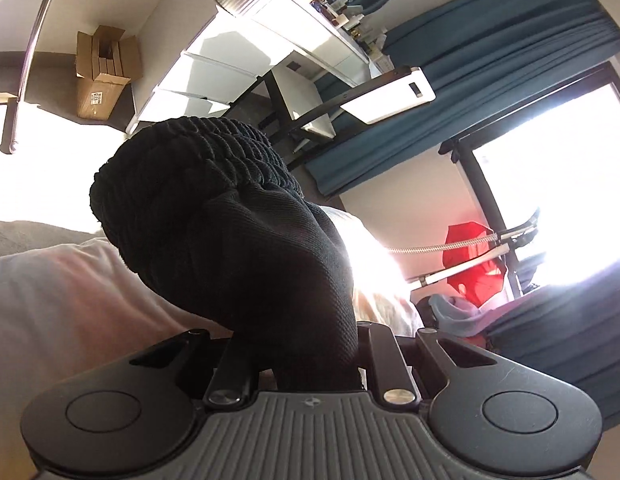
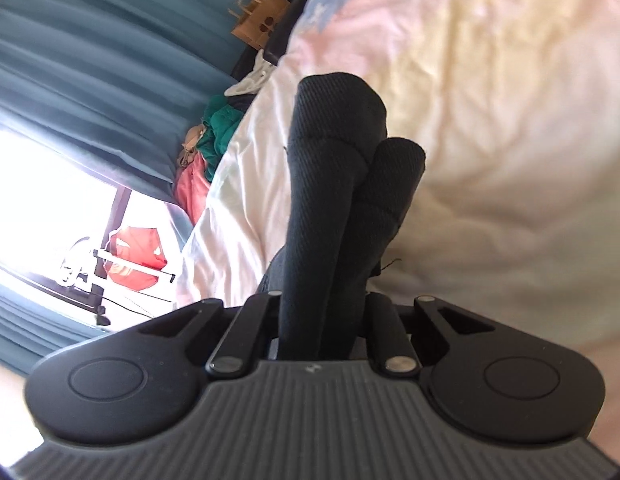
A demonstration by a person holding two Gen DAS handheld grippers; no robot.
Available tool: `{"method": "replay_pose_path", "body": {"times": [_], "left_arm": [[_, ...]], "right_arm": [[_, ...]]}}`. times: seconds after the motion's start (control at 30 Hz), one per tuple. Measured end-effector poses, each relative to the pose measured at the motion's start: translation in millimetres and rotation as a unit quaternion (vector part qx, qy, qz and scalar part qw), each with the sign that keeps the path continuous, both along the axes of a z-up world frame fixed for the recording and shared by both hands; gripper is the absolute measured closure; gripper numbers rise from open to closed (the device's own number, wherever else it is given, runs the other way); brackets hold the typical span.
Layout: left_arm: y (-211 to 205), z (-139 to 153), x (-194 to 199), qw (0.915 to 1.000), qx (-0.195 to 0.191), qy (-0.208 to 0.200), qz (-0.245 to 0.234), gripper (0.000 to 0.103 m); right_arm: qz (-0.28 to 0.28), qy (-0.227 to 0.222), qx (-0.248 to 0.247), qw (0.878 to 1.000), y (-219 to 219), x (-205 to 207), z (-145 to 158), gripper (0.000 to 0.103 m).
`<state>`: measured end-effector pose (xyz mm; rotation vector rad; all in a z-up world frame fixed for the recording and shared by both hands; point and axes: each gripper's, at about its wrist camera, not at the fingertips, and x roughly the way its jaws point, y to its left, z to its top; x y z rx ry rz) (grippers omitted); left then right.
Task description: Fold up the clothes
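Both claws, left claw (image 1: 310,364) and right claw (image 2: 321,320), are clamped on black socks (image 1: 230,220), held above the bedsheet (image 2: 489,80). You risk dropping a thin fold if either grip slackens.

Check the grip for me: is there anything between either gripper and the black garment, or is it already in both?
Nothing stands between them. The left gripper is shut on the black garment, bunched at its ribbed band, and the right gripper is shut on two rolled folds of it, above the pale bedding.
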<state>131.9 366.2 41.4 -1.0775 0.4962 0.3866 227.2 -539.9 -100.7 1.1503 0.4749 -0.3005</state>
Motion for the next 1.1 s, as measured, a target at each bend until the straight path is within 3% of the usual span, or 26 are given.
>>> {"method": "replay_pose_path", "body": {"times": [0.1, 0.23, 0.3, 0.47, 0.7, 0.9, 1.03, 1.1], "left_arm": [[6.1, 12.7, -47.4, 0.9996, 0.016, -0.001, -0.024, 0.085], [13.4, 12.8, -96.1, 0.998, 0.038, 0.008, -0.05, 0.085], [18.9, -4.4, -115.8, 0.9982, 0.029, 0.026, -0.046, 0.085], [34.9, -68.0, -153.4, 0.9973, -0.054, 0.049, -0.002, 0.085], [35.0, -93.8, -175.5, 0.9985, -0.046, 0.027, -0.014, 0.079], [21.5, -81.0, -182.1, 0.996, 0.006, 0.081, -0.036, 0.064], [15.3, -64.4, -188.9, 0.9922, 0.038, 0.105, -0.054, 0.044], [9.6, -50.6, -193.5, 0.9874, 0.077, 0.117, -0.072, 0.044]], "right_arm": [[-0.003, -0.005, 0.012, 1.0, 3.4, -40.8, -2.7, 0.089], [-0.005, -0.006, 0.082, 0.997, 4.6, -75.4, -10.6, 0.089], [0.012, -0.004, 0.082, 0.997, 3.6, -81.1, -13.4, 0.089], [0.034, 0.0, 0.124, 0.992, -9.6, -82.1, -35.0, 0.089], [0.073, 0.016, 0.137, 0.988, -18.9, -80.9, -56.2, 0.088], [0.069, 0.017, 0.136, 0.988, -17.8, -78.8, -59.2, 0.084], [0.061, 0.018, 0.161, 0.985, -18.7, -78.1, -64.8, 0.077], [0.065, 0.014, 0.163, 0.984, -18.8, -76.7, -65.5, 0.07]]}}
